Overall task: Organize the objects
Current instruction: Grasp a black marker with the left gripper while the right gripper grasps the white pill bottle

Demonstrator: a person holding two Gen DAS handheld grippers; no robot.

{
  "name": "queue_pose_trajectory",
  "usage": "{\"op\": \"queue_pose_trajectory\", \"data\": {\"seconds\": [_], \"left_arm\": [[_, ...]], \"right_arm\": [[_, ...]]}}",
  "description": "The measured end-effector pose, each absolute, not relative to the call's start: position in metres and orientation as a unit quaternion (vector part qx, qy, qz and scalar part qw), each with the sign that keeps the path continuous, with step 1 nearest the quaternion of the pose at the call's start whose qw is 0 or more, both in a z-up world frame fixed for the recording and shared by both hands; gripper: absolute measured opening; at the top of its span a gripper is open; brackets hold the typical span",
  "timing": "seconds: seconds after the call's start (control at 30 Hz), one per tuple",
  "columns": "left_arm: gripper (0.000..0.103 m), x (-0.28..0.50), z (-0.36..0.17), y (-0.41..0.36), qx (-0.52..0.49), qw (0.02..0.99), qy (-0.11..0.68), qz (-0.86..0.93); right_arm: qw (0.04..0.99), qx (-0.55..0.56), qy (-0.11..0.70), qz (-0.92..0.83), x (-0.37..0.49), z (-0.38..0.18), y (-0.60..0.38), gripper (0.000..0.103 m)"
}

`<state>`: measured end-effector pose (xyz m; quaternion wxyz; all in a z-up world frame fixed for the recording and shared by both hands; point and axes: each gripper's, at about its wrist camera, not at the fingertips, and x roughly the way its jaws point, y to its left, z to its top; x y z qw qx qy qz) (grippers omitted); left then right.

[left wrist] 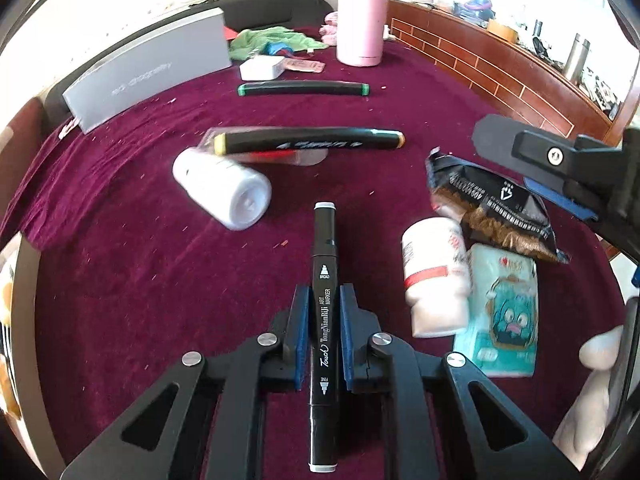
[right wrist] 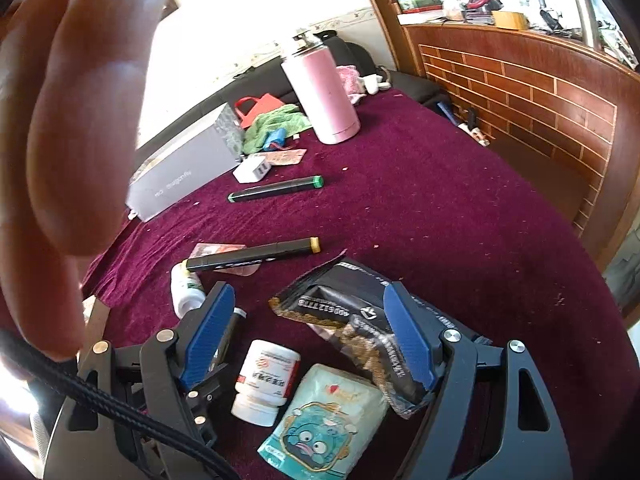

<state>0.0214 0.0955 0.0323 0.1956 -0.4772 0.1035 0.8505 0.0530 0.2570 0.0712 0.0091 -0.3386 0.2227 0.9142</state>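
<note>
Three markers on the maroon-covered counter (left wrist: 120,280). Left tongs (left wrist: 324,332) clenched on grey-capped black marker (left wrist: 323,320), lying along the fingers, tip toward 12 o'clock. Yellow-capped marker (left wrist: 310,141) crosswise at 12, green-capped marker (left wrist: 304,89) beyond it. White bottle (left wrist: 224,192) tipped over at 10 o'clock. Red-label bottle (left wrist: 436,276), tissue pack (left wrist: 502,312) and black snack bag (left wrist: 492,208) clustered at 3 o'clock. Right tongs (right wrist: 316,340) released, spread wide above that cluster, gripping nothing. Pink flask (left wrist: 362,20) upright, far 12.
</note>
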Motion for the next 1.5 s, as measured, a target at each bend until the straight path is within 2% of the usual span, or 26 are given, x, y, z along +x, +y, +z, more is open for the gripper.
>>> {"op": "queue_pose_trajectory", "data": {"seconds": [0.2,0.33,0.63,0.87,0.97,1.1,1.5], "left_arm": [[0.011,0.026,0.036,0.062,-0.482,0.189,0.057,0.854],[0.011,0.036,0.044,0.047,-0.469,0.188,0.041,0.862],[0.011,0.054,0.056,0.022,-0.448,0.194,0.021,0.873],[0.011,0.065,0.065,0.004,-0.425,0.182,0.024,0.886],[0.011,0.071,0.069,-0.005,-0.408,0.162,0.038,0.898],[0.011,0.079,0.074,-0.020,-0.387,0.134,0.049,0.911],[0.011,0.090,0.075,-0.059,-0.375,0.116,0.023,0.919]], "right_arm": [[-0.085,-0.352,0.268,0.893,0.047,0.064,0.252,0.077],[-0.107,-0.368,0.278,0.881,0.044,0.058,0.249,0.077],[-0.066,-0.404,0.209,0.888,0.046,0.056,0.218,0.077],[-0.001,-0.445,0.113,0.888,0.049,0.049,0.195,0.077],[0.026,-0.455,0.087,0.886,0.045,0.051,0.189,0.067],[0.043,-0.474,0.055,0.878,0.039,0.043,0.182,0.034],[-0.010,-0.466,0.066,0.882,0.051,0.056,0.153,0.032]]}}
